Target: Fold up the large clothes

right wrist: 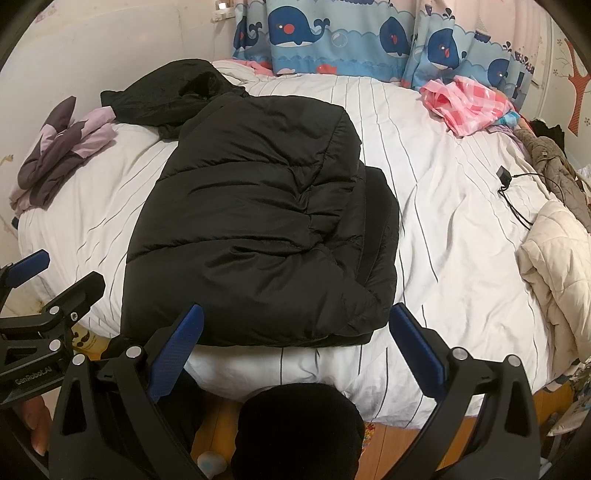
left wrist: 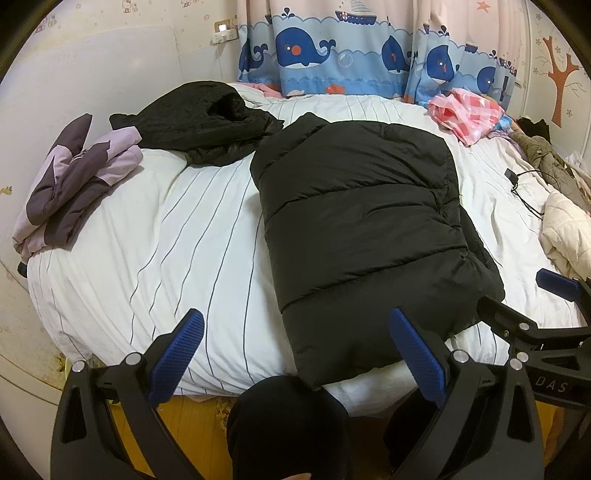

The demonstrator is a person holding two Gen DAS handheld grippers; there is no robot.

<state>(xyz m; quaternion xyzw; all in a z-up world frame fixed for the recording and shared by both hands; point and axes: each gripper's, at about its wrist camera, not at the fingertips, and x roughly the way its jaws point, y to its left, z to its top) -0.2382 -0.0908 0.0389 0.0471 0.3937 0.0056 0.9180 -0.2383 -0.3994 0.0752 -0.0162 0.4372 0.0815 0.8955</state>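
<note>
Right wrist view: black puffer jacket [right wrist: 255,221] lies on the bed [right wrist: 443,206], folded lengthwise into a thick oblong, hem at the near bed edge, collar end toward 12 o'clock. A lower layer, probably a tucked sleeve or side panel, projects from under its 3 o'clock edge.

Handling, by estimate: quilted, air-filled shell with a smooth, slightly glossy surface. Expect it to be light for its bulk, soft, springy and slippery. Folds will tend to reopen, and a thin pinch of shell fabric may slide out. Take hold at the hem corners, where seams and stacked layers give a firmer bite; grip all layers together.

Right gripper [right wrist: 295,347] is spread wide and holds nothing; it sits at the near edge, its blue ribbed pads either side of the hem. Left gripper [left wrist: 295,350] is likewise spread and empty, at the hem's 9 o'clock corner as the left wrist view shows it.

Surroundings:
- Bed cover: white, thin dark stripes, softly wrinkled.
- Second black garment [right wrist: 166,96], matte and crumpled, at 11 o'clock, touching the jacket's far end.
- Purple folded cloth [right wrist: 59,147] at 10 o'clock.
- Pink checked fabric [right wrist: 469,103] at 1 o'clock.
- Cream quilted item [right wrist: 554,266] at 3 o'clock.
- Whale-print curtain [right wrist: 332,33] at 12 o'clock.
</note>
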